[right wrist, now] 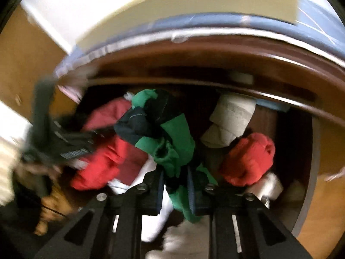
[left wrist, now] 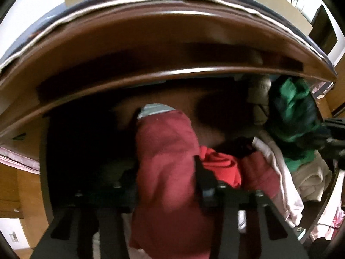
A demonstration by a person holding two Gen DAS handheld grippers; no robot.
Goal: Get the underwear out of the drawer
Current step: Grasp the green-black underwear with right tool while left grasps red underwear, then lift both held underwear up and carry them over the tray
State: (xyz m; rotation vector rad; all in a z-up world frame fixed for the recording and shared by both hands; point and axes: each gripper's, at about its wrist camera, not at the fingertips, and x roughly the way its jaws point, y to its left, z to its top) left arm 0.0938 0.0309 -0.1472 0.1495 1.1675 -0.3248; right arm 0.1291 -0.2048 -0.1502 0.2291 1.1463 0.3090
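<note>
Since the left hand-held gripper (left wrist: pixel 166 185) pinches the maroon underwear (left wrist: pixel 168 151) and the right hand-held gripper (right wrist: pixel 175 185) clamps the green pair (right wrist: pixel 170 133), lifting could drag neighbouring clothes out of the drawer (left wrist: pixel 151 90).

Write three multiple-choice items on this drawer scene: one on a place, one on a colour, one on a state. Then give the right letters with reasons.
1. Where does the bright red bundle lie from the green garment, in the right wrist view?
A. to its right
B. on top of it
C. outside the drawer

2. What colour is the garment between the left gripper fingers?
A. white
B. dark red
C. green

3. How is the right gripper?
A. wide open
B. shut on nothing
C. shut on the green garment

Key: 1 A, it sits right of the green cloth; 2 B, maroon cloth fills the gap; 3 C, both pads press the green fabric.
</note>
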